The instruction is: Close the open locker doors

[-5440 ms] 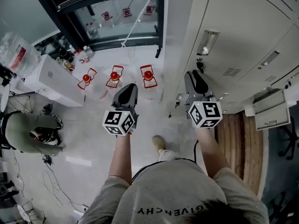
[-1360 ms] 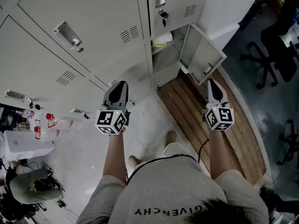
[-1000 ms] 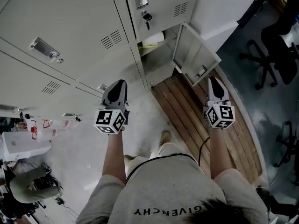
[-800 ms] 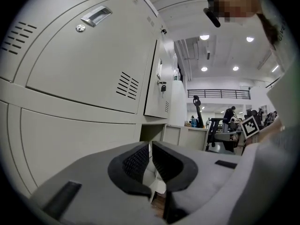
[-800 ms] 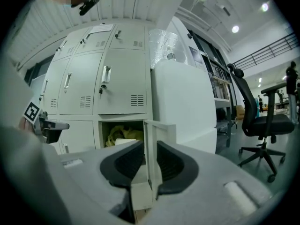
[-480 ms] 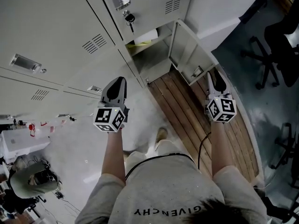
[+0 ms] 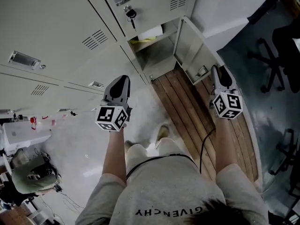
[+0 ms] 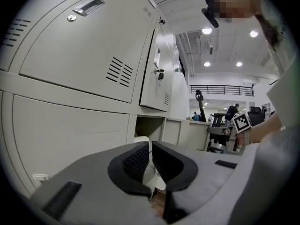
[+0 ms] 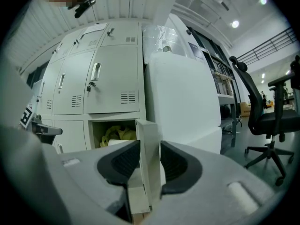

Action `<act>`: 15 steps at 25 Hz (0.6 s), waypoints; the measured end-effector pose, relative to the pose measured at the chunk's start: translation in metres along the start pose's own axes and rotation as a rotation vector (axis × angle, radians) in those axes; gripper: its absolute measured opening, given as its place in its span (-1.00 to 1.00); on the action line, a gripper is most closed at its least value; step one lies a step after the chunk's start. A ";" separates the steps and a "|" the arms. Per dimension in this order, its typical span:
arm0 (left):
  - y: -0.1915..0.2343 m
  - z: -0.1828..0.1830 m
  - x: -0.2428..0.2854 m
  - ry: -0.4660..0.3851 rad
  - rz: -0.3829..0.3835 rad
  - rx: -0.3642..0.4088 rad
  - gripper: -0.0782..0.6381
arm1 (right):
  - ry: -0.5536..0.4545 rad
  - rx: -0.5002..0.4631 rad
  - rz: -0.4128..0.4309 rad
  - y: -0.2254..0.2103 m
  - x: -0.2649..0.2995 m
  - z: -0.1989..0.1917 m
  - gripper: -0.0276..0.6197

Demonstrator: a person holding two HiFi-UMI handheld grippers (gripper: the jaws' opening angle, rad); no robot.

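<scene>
In the head view, a bank of grey lockers [image 7: 61, 27] filled the upper left. One bottom locker door [image 7: 190, 48] stood swung out over a strip of wooden slats [image 7: 187, 109]. Its compartment [image 7: 157, 55] held a white roll [image 7: 152, 32] and something yellow [image 7: 139, 40]. The right tongs [image 7: 219, 74] reached the free edge of that door. The left tongs [image 7: 119, 86] hung in front of closed lockers, well apart from the open door. A key [image 7: 130, 14] hung in the lock of the door above, and an office chair [image 7: 276, 55] stood to the right. In the left gripper view, the left tongs were clenched on nothing, with barely a sliver between the pads. They pointed toward the open compartment, closed lockers rising on the left. In the right gripper view, the right tongs had just been opening and sat released, spread about the door. The door's upright free edge stood between the two pads, close to both. Behind it lay the compartment with the roll and the yellow stuff.
</scene>
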State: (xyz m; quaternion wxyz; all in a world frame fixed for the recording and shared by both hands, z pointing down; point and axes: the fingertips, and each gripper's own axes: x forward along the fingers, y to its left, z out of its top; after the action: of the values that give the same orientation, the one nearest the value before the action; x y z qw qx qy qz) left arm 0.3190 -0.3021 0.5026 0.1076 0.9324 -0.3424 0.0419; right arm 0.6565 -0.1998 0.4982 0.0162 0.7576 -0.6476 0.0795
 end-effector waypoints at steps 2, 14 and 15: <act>0.000 0.000 -0.003 0.002 0.004 0.003 -0.73 | -0.004 0.005 0.004 0.002 -0.001 0.000 -0.51; 0.018 0.000 -0.029 0.010 0.017 0.015 -0.73 | 0.013 -0.020 0.090 0.053 -0.012 -0.007 -0.56; 0.018 0.000 -0.029 0.007 0.017 0.012 -0.73 | 0.017 -0.022 0.097 0.058 -0.012 -0.008 -0.57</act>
State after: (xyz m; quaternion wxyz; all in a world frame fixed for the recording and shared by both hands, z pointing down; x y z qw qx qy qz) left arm 0.2847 -0.2971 0.5013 0.1029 0.9299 -0.3498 0.0480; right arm 0.5970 -0.1965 0.5003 0.0260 0.7246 -0.6841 0.0795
